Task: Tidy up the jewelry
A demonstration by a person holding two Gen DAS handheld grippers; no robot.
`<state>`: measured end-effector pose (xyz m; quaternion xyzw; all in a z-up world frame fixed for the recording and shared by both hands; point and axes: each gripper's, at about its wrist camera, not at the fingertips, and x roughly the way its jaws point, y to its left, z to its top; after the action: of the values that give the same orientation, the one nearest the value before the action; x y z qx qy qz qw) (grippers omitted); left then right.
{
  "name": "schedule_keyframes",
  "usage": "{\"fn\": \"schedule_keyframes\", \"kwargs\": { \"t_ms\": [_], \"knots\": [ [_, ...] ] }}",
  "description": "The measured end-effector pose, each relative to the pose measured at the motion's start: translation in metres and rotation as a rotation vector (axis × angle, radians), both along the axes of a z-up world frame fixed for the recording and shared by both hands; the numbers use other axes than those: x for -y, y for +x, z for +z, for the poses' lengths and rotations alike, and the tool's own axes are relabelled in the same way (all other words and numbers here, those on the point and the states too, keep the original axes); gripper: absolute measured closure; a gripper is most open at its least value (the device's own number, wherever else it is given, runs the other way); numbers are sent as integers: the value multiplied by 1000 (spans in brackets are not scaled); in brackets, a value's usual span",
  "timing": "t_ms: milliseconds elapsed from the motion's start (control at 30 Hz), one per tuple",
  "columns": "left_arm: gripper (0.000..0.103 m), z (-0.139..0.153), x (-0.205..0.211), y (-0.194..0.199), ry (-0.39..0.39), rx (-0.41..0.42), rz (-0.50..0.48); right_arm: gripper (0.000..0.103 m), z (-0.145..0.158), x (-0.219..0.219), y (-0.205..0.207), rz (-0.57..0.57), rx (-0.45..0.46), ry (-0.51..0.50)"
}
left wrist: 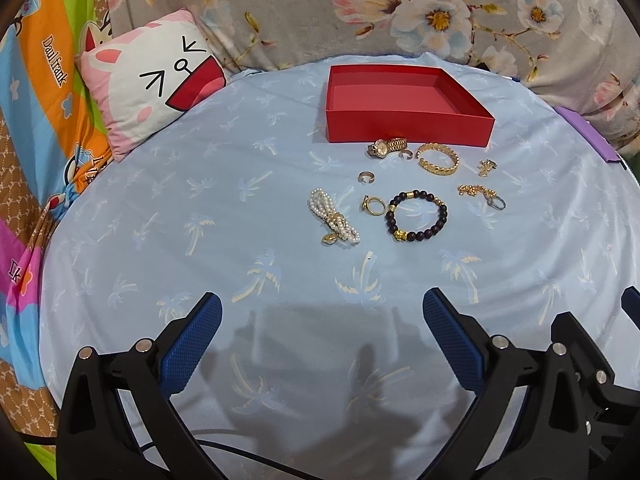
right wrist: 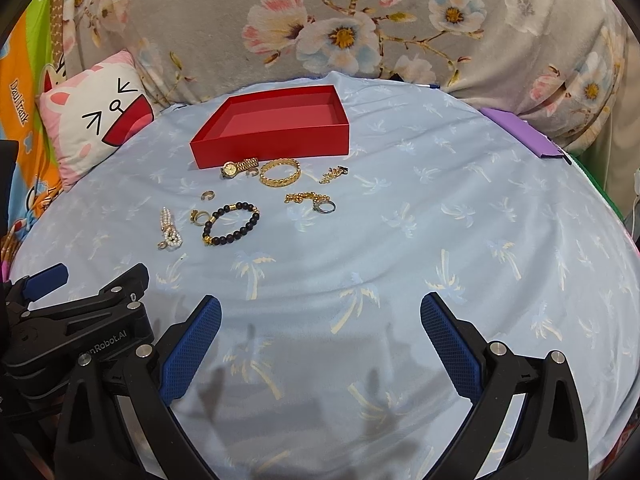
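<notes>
Both knurled blue-padded tools, left (left wrist: 322,304) and right (right wrist: 320,306), gape released before a rectangular red cardboard box (left wrist: 404,126).

In the left wrist view the open box (left wrist: 408,124) sits upper centre on the cloth-covered surface (left wrist: 160,240), and just below its front wall lie the wristwatch (left wrist: 386,147), a small ring (left wrist: 405,154) and the chain-link bangle (left wrist: 437,159) in a row, with a small charm (left wrist: 487,167) to their right. Lower, at frame centre, the bead bracelet (left wrist: 416,216) lies between the pearl bracelet (left wrist: 335,218) on its left and a chain with a ring (left wrist: 482,195) on its upper right; another ring (left wrist: 373,205) lies just left of the beads, an open ring (left wrist: 366,176) above it. A cartoon cushion (left wrist: 156,80) rests off the surface at upper left.
</notes>
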<state>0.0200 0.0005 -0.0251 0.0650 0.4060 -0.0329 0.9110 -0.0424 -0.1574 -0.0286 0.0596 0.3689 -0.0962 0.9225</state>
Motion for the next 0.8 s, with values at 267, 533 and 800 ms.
{"fn": "schedule_keyframes", "kwargs": {
  "t_ms": [267, 533, 800],
  "knots": [
    [5, -4, 2, 6, 5, -13, 5, 5, -3, 0, 9, -2, -12, 6],
    [5, -4, 2, 7, 5, -17, 7, 5, -4, -1, 11, -2, -15, 7],
    [5, -4, 0, 5, 3, -19, 9, 5, -5, -1, 12, -2, -17, 8]
  ]
}}
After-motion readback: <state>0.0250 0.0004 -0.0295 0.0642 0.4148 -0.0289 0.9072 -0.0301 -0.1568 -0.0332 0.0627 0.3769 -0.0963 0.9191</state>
